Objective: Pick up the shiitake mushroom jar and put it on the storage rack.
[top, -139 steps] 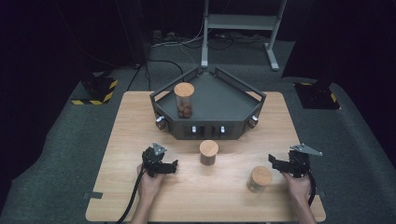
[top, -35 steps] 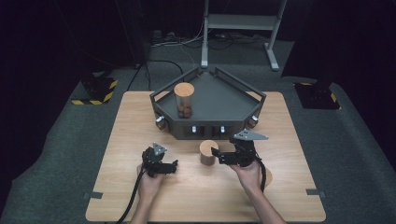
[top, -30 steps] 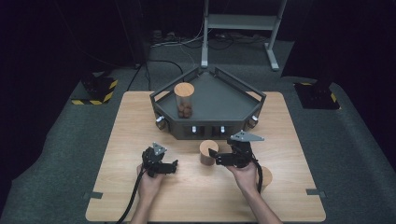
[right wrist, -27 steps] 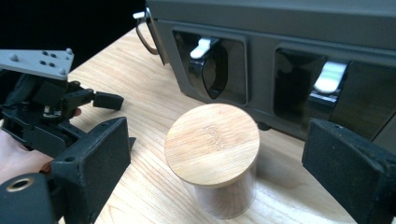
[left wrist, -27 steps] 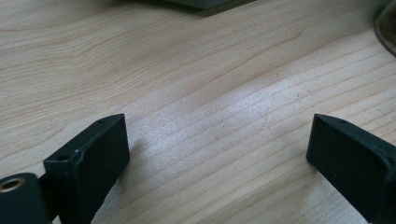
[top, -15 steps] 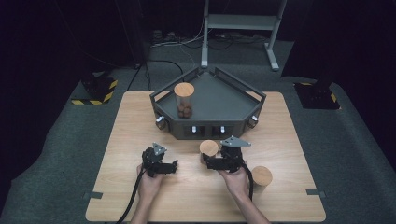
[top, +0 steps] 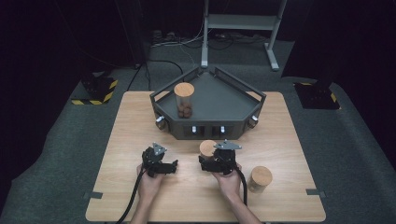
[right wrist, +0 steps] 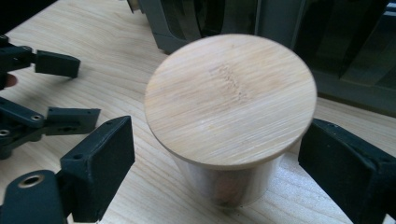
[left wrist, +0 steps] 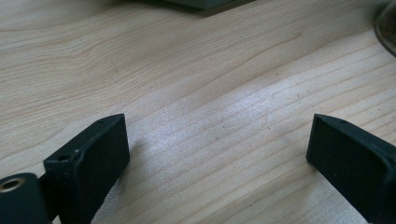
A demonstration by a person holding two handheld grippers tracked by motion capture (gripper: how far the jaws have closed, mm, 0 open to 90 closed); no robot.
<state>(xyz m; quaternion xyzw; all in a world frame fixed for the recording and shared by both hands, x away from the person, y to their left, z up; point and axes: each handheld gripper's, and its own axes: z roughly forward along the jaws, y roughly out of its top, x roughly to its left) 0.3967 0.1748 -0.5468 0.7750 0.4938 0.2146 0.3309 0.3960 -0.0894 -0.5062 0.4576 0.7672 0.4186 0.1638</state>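
A glass jar with a bamboo lid point(right wrist: 231, 98) stands on the wooden table point(top: 126, 140) just in front of the dark tray point(top: 219, 100). My right gripper point(right wrist: 217, 135) reaches around this jar point(top: 208, 148) from the near side. Its jaws have just been closing with the jar between them. The left jaw still stands apart from the glass, so the gripper is open. My left gripper point(top: 175, 164) rests low on the table to the jar's left, open point(left wrist: 219, 130) over bare wood. It also appears in the right gripper view point(right wrist: 70, 91).
A second lidded jar point(top: 260, 178) stands near the front right of the table, beside my right forearm. A third jar point(top: 184, 95) with brown pieces inside stands in the tray's left part. Dark floor surrounds the table.
My right gripper has come left and down from beside the front-right jar to the middle jar, and its jaws have narrowed around it. The left gripper has kept still.
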